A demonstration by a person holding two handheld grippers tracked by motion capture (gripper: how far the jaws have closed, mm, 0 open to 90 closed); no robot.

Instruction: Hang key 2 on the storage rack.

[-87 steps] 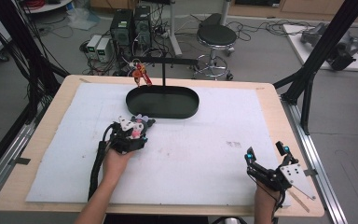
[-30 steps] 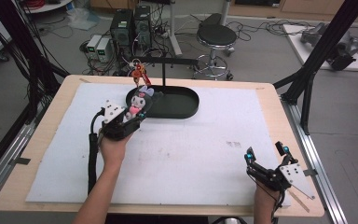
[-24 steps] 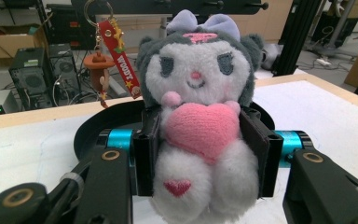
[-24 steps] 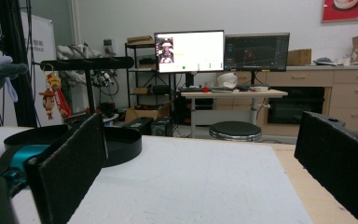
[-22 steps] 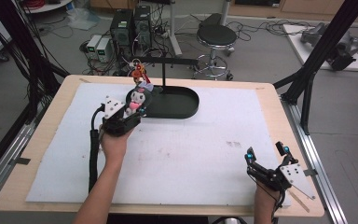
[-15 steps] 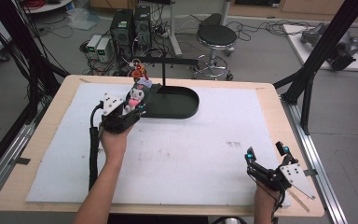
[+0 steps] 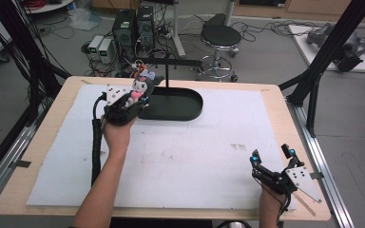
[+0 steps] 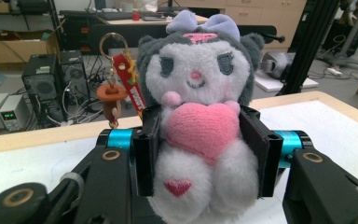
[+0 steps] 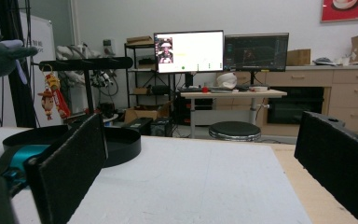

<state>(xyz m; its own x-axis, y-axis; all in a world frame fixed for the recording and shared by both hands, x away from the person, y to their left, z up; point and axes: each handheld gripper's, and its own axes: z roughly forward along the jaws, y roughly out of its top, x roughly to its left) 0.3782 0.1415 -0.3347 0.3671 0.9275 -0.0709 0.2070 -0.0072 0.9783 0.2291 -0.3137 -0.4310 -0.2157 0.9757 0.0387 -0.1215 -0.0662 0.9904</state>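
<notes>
The worktop (image 7: 52, 142) was a pale wooden board covered by a white mat (image 7: 195, 152). At its far middle sat a black oval tray (image 7: 180, 107) with an upright post and a horizontal bar (image 7: 171, 61) above it. From the left end of that bar hung a small keychain figure (image 9: 51, 100), seen in the left tool view as a ring with a red strap and a brown charm (image 8: 114, 88).

The left tool (image 7: 123, 107) was held above the worktop just beside the tray's left end, near the hanging charm. Its two black pads were closed against the sides of a plush toy (image 8: 198, 116), a grey-and-white doll with a lilac bow and a pink heart on its front, held upright.

The right tool (image 7: 273, 164) rested near the right front corner of the worktop, well apart from the tray, its jaws spread wide with nothing between them.
</notes>
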